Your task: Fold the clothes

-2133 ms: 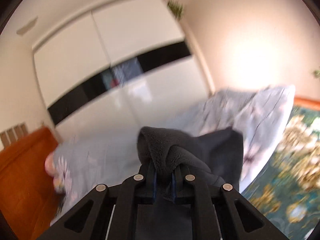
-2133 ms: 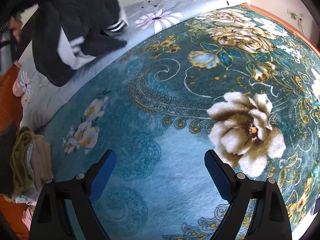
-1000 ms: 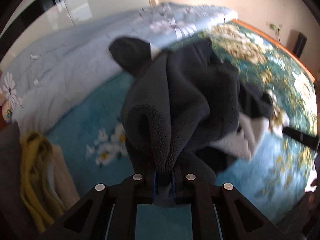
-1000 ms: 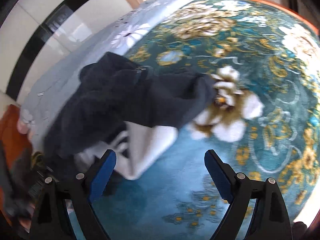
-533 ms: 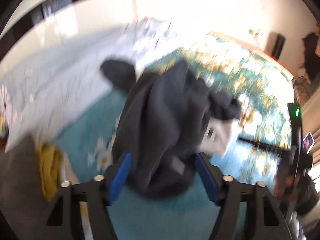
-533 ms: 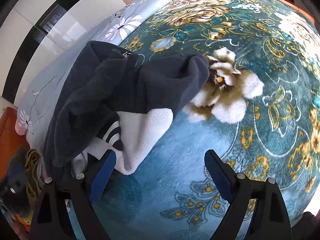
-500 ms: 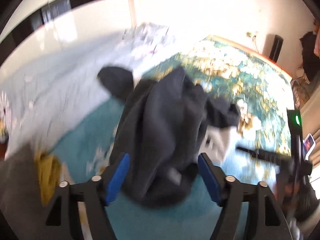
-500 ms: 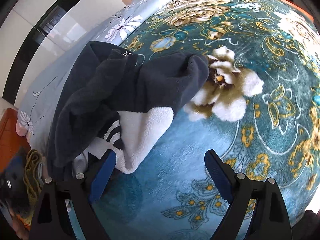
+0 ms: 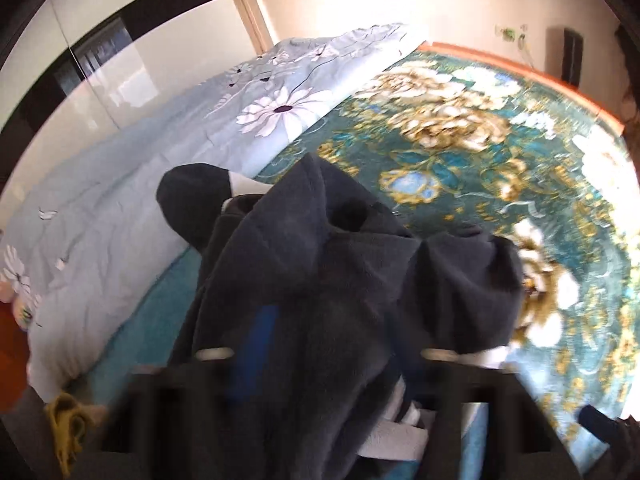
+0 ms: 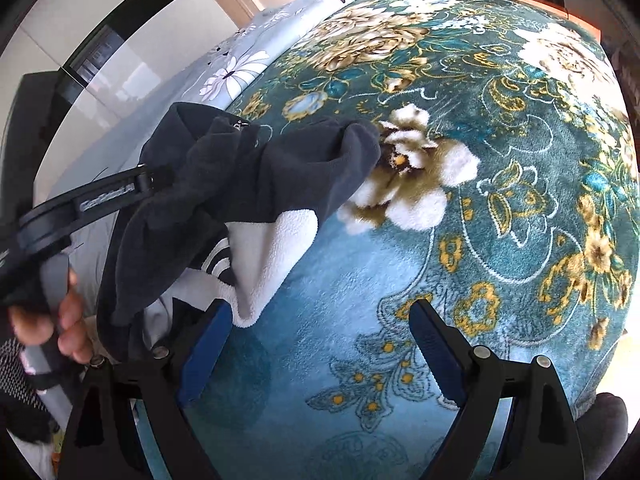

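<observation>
A dark grey fleece garment [image 9: 320, 280] with a white lining lies in a crumpled heap on the teal floral blanket [image 10: 480, 240]. My left gripper [image 9: 344, 316] is pushed low into the heap. Its jaws are blurred and closing, one blue pad [image 9: 256, 340] shows bare, and fleece fills the gap and hides the other pad. In the right wrist view the garment [image 10: 248, 176] spreads at the left, with the left gripper [image 10: 152, 178] reaching into its top edge, held by a hand [image 10: 68, 320]. My right gripper [image 10: 320, 344] stands open just beside the white flap, with only blanket between its fingers.
A pale blue flowered quilt [image 9: 140, 200] lies bunched along the far left side of the bed. Yellow and beige folded clothes [image 9: 66, 428] sit at the near left. The orange bed edge [image 9: 520, 68] and a wall are beyond; glossy wardrobe doors [image 9: 100, 60] are at the back left.
The left gripper carried the garment over the blanket, let it drop and opened, then pushed down into the heap. The right gripper drew slightly closer to the white flap.
</observation>
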Available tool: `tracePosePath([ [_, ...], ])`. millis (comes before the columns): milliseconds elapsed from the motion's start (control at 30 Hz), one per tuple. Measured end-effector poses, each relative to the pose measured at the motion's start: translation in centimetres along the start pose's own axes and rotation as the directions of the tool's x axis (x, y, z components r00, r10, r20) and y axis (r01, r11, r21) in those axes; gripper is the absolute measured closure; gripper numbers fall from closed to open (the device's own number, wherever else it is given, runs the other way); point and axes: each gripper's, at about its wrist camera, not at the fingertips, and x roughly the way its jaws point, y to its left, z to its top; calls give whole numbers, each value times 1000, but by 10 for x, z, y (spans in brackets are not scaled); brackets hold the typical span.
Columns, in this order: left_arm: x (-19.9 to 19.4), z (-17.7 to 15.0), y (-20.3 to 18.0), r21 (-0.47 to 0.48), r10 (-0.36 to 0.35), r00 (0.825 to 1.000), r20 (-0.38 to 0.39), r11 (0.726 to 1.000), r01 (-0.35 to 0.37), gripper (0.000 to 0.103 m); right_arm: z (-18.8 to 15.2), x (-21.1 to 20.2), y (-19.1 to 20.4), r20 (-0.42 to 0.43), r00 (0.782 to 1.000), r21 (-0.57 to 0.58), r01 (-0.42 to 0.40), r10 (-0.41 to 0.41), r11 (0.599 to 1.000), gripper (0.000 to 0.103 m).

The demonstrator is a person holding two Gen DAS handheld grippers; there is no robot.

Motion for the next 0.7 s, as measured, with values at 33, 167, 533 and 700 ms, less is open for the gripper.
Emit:
tracePosePath([
  [33,5,1,5,-18,7,1000,-19,1000,-7,103,0,-1,-1,1,1000,3,0,0,1000,12],
  [167,1,-4,44,-143,29,999,-24,989,-32,103,0,-8,-7,14,1000,29,-10,9,1000,12],
  [533,-43,-32,94,-148,-120,993,12,982,120,97,-4,-16,-8,21,999,30,-29,28,999,12],
  [700,-37,-23,46,-92,-172,985,-4,981,171,33,-4,-20,-1,20,999,-1,-50,50,999,12],
])
